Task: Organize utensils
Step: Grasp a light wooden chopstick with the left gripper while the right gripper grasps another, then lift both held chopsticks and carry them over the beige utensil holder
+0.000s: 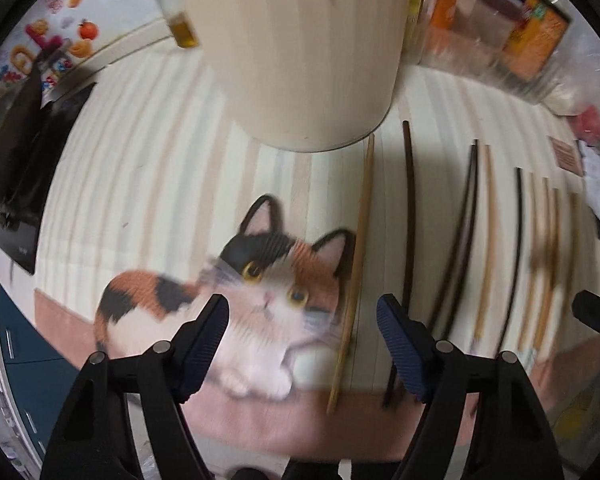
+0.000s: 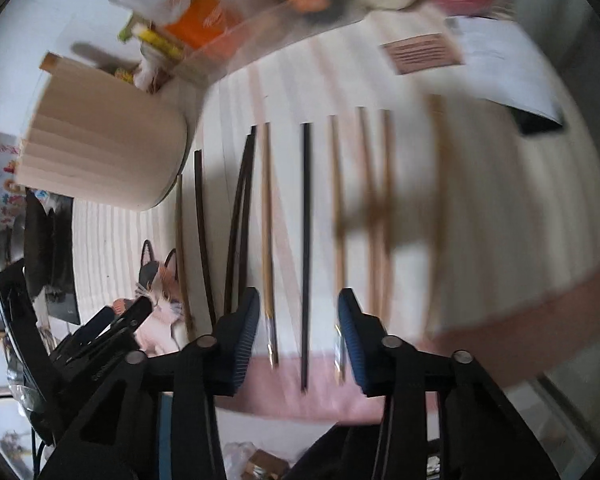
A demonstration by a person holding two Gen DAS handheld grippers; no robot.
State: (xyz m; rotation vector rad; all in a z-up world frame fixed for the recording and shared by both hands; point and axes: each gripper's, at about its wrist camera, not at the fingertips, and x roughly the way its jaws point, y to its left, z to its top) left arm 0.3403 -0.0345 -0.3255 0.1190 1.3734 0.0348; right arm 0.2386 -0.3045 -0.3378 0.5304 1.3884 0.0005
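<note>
Wooden and dark chopsticks lie side by side on the striped mat covering the table, beside the pale holder. I see the left hand-held gripper open above the cat print, nothing gripped. The right hand-held gripper is open, straddling one dark chopstick without contact

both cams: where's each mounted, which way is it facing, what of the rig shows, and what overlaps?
Left wrist: sits on the left tongs, looking steeply down at the cat-print mat, a light chopstick and the wooden holder; its own two fingers show, and the other tongs' tip at the right edge.
Right wrist: sits on the right tongs, looking down over the chopstick row, a dark chopstick between its fingers; the left tongs show lower left.
Shared: holder, mat, chopstick row.
</note>
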